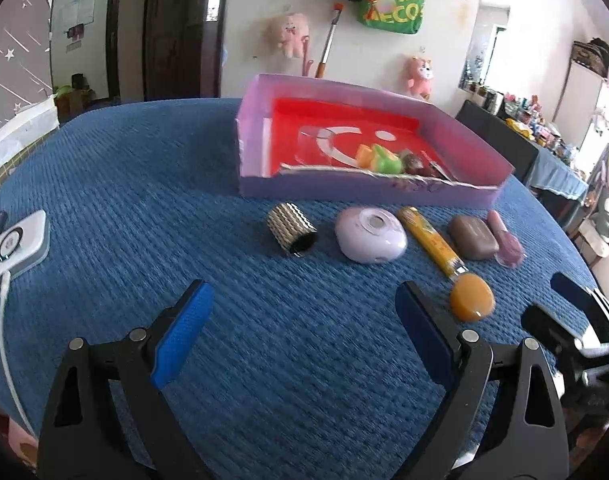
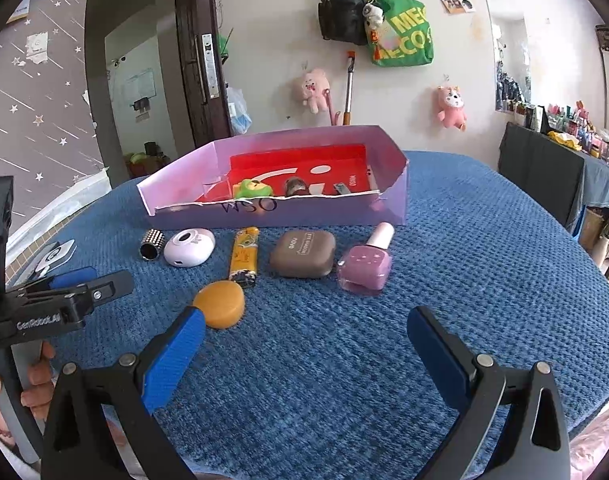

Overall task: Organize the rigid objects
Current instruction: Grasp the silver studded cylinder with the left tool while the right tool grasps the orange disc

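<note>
Blue quilted cloth fills the left wrist view; my left gripper (image 1: 304,332) stands spread and empty at lower centre. Items line up mid-frame before the purple box (image 1: 368,194). I judge the orange puck (image 1: 471,298), just beside my fingertip, could get knocked.

Right wrist view: right gripper (image 2: 306,346) spread, empty; box front reads "WSO", green bag (image 2: 402,32) upper centre "MEC".

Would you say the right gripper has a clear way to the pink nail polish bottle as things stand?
Probably yes. The right gripper is open and empty, and only bare blue cloth lies between it and the nail polish bottle, which lies apart from the brown case.
</note>
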